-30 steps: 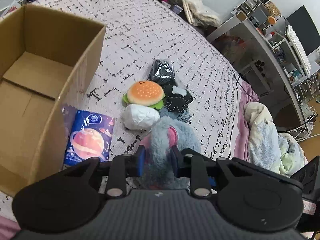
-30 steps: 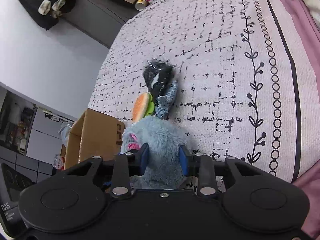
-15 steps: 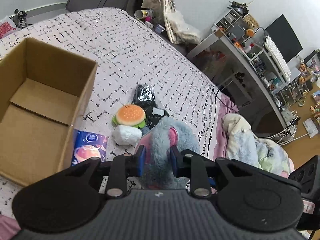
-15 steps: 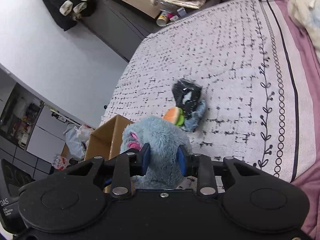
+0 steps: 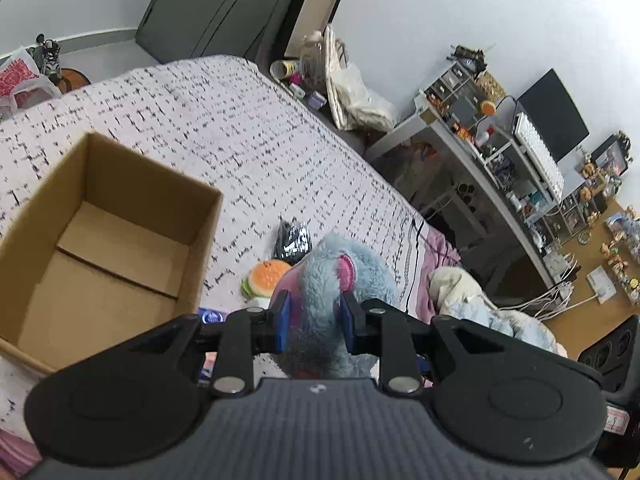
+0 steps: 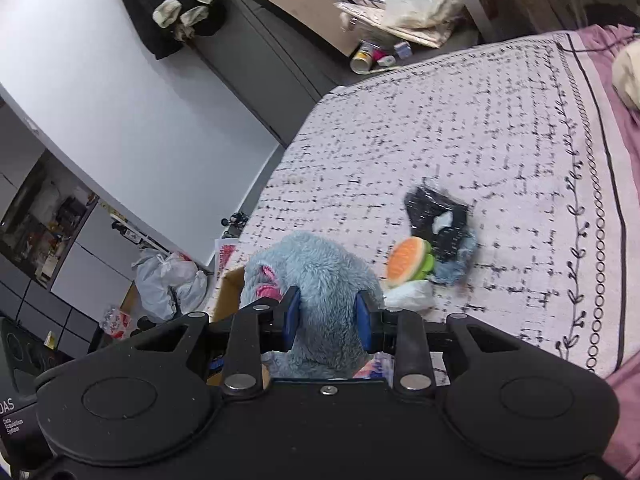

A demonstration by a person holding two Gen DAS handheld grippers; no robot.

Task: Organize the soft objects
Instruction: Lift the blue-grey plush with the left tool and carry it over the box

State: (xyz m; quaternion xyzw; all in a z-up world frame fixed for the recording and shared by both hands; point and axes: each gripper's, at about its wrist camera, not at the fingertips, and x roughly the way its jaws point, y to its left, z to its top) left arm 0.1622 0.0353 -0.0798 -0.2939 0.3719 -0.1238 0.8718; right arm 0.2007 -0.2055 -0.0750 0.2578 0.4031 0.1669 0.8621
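The jaws of both grippers are pressing into the same blue plush toy (image 5: 340, 280), one pair on each side of its fur. The left gripper (image 5: 314, 322) and the right gripper (image 6: 327, 322) are holding it together above the bed (image 5: 224, 128), so the toy is hanging in the air and not lying on the cover.

In the left wrist view the open cardboard box (image 5: 104, 248) is sitting on the bed at about nine o'clock from the toy, with only its bare floor showing. The burger plush (image 5: 266, 276) is lying just beside the toy at about ten o'clock, and the black packet (image 5: 294, 242) is resting a little further, at eleven o'clock. In the right wrist view a white soft bundle (image 6: 412, 294) is lying just below the burger plush, and a blue cloth piece (image 6: 456, 266) is touching the black packet.

The bed cover is pale with black dashes and has a pink border (image 6: 624, 184) on one side. A crumpled blanket (image 5: 476, 300) is lying at three o'clock. Behind it a desk (image 5: 472, 160) full of small things is standing against the white wall (image 5: 420, 16), with a dark monitor (image 5: 552, 114) on it. A dark wardrobe (image 5: 224, 4) is standing at twelve o'clock.
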